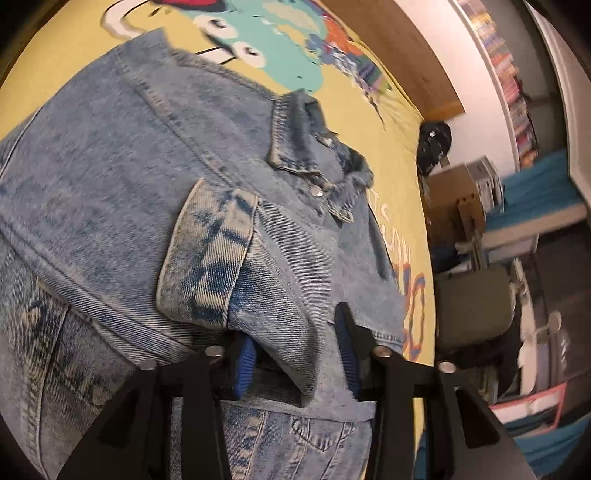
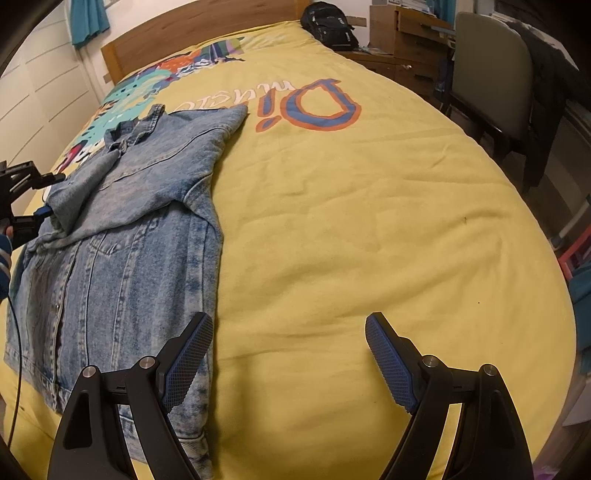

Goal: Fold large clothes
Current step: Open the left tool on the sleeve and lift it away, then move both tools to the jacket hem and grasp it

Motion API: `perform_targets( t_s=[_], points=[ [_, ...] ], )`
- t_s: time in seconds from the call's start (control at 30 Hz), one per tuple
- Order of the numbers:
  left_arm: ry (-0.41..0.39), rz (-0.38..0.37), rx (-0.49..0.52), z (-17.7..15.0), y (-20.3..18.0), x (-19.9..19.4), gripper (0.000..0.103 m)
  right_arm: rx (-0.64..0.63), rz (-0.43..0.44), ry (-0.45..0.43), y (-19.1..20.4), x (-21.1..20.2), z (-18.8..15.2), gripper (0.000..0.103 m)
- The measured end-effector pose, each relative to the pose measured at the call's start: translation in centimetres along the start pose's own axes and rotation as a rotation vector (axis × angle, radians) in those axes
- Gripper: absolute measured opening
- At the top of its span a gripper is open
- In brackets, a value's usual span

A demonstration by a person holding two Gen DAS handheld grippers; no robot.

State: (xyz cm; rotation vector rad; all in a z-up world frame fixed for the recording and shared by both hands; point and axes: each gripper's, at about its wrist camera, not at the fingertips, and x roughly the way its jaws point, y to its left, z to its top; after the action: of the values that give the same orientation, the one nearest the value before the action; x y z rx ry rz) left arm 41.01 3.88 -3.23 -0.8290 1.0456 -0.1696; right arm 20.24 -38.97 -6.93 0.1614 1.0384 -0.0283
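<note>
A light blue denim jacket lies front up on a yellow bed cover, its right sleeve folded in across the chest. My left gripper has its jaws around the other sleeve, whose cuff hangs over the jacket body; whether the pads pinch the cloth is hidden. The left gripper also shows at the left edge of the right wrist view. My right gripper is open and empty, above the cover beside the jacket's hem. The collar points toward the headboard.
A wooden headboard stands at the far end. A black backpack sits at the bed's far corner. A chair with dark clothes, wooden drawers and shelves crowd the right side of the bed.
</note>
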Motion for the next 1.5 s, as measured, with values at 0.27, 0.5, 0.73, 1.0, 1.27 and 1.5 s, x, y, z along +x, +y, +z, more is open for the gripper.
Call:
perform_targets(
  t_s=[0.27, 0.5, 0.73, 1.0, 1.27, 1.5],
  points=[
    [0.012, 0.094, 0.251, -1.8, -4.8, 1.1, 0.014, 0.027, 0.008, -0.001, -1.4, 0.2, -0.4, 0.086],
    [0.064, 0.201, 0.545, -5.8, -9.1, 3.7, 0.014, 0.048, 0.008, 0.001, -2.4, 0.3, -0.7, 0.086],
    [0.154, 0.338, 0.862, -11.2, -11.2, 7.9, 0.016, 0.057, 0.009, 0.008, -2.8, 0.5, -0.9, 0.086],
    [0.199, 0.268, 0.92, -13.9, -11.5, 8.6, 0.033, 0.056, 0.007, 0.009, -2.8, 0.5, -0.9, 0.086],
    [0.141, 0.207, 0.82, -10.9, -11.1, 4.4, 0.045, 0.056, -0.001, -0.004, -2.3, 0.1, -0.4, 0.086],
    [0.088, 0.305, 0.733, -7.2, -7.1, 2.1, 0.045, 0.012, 0.0, -0.02, -0.1, -0.2, 1.2, 0.086]
  ],
)
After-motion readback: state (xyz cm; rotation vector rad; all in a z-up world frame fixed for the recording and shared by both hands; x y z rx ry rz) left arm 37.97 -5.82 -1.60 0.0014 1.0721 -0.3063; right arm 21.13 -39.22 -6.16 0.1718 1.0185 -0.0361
